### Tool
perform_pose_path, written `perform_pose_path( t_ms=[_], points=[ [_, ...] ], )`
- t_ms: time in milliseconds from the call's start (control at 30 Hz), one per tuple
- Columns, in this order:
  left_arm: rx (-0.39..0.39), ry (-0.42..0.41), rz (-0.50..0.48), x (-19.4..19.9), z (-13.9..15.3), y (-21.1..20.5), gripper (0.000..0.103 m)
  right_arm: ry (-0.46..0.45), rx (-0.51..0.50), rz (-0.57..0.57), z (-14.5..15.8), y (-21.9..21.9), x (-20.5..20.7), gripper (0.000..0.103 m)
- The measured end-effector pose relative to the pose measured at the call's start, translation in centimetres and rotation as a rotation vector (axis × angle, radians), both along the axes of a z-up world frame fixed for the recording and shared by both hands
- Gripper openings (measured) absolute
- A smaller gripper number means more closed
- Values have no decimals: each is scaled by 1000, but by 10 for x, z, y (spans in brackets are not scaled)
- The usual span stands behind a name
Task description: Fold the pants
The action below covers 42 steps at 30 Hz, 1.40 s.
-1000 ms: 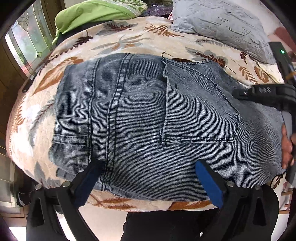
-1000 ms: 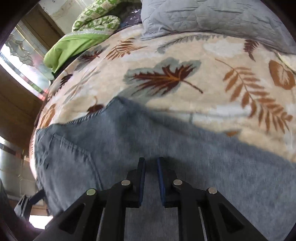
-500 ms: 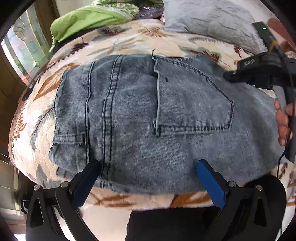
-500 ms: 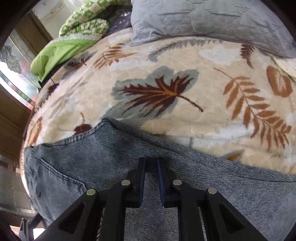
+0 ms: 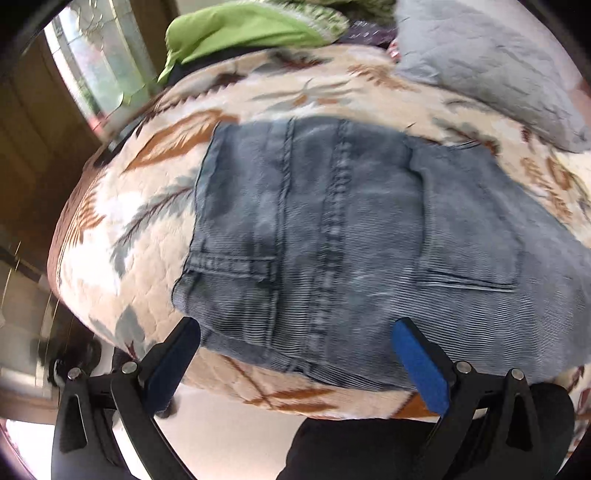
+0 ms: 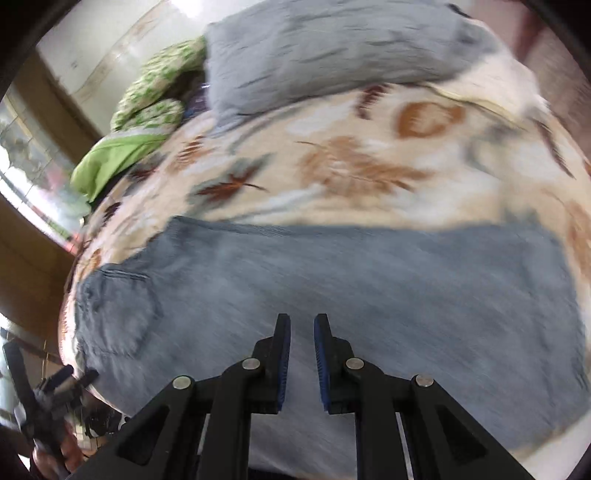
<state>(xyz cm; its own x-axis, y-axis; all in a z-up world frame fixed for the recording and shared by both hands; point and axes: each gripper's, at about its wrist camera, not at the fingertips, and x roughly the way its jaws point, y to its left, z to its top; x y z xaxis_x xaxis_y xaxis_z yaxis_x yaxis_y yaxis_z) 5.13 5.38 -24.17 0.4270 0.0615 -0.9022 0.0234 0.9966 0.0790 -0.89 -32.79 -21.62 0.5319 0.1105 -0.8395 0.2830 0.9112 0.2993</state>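
Grey-blue jeans [image 5: 351,240] lie flat on a leaf-patterned blanket, back side up, with the waistband toward the left and a back pocket [image 5: 469,229] showing. My left gripper [image 5: 295,326] hangs open and wide over the jeans' near edge by the waistband, with nothing between its blue pads [image 5: 417,365]. In the right wrist view the jeans [image 6: 369,280] stretch across the frame, blurred. My right gripper [image 6: 302,318] is shut to a narrow slit just above the leg part, and no cloth shows between its pads. The left gripper's body [image 6: 48,402] shows at the far lower left, in a hand.
The leaf blanket [image 5: 129,221] covers a bed whose front edge runs just below the jeans. A grey pillow [image 5: 480,66] and a green cloth [image 5: 236,29] lie at the back. A window and wooden frame [image 5: 92,66] stand on the left. A person's dark clothing [image 5: 369,443] is at the bottom.
My right gripper has swung right along the jeans and lifted, and it has left the left wrist view. The left gripper has shifted left toward the waistband, still open.
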Motion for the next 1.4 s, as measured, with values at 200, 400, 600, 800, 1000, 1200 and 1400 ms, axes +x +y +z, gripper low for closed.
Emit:
perform_pose_path(
  t_ms=[200, 400, 600, 800, 1000, 1200, 1400],
  points=[
    [-133, 55, 42, 5, -20, 19, 103, 63, -60, -73, -14, -44, -44, 16],
    [-139, 77, 23, 4, -21, 21, 103, 19, 12, -130, -31, -87, -72, 16],
    [-85, 54, 41, 14, -1, 13, 103, -44, 14, -175, -14, -100, -88, 16],
    [-11, -48, -72, 3, 26, -40, 103, -30, -74, -157, -8, -100, -95, 16],
    [51, 31, -116, 14, -4, -72, 103, -16, -36, -183, -28, -114, -105, 16],
    [25, 50, -122, 23, -9, -70, 103, -26, -8, -205, -23, -116, -106, 16],
    [54, -6, -112, 24, 8, -64, 103, -81, 36, -128, -9, -83, -87, 16]
  ],
)
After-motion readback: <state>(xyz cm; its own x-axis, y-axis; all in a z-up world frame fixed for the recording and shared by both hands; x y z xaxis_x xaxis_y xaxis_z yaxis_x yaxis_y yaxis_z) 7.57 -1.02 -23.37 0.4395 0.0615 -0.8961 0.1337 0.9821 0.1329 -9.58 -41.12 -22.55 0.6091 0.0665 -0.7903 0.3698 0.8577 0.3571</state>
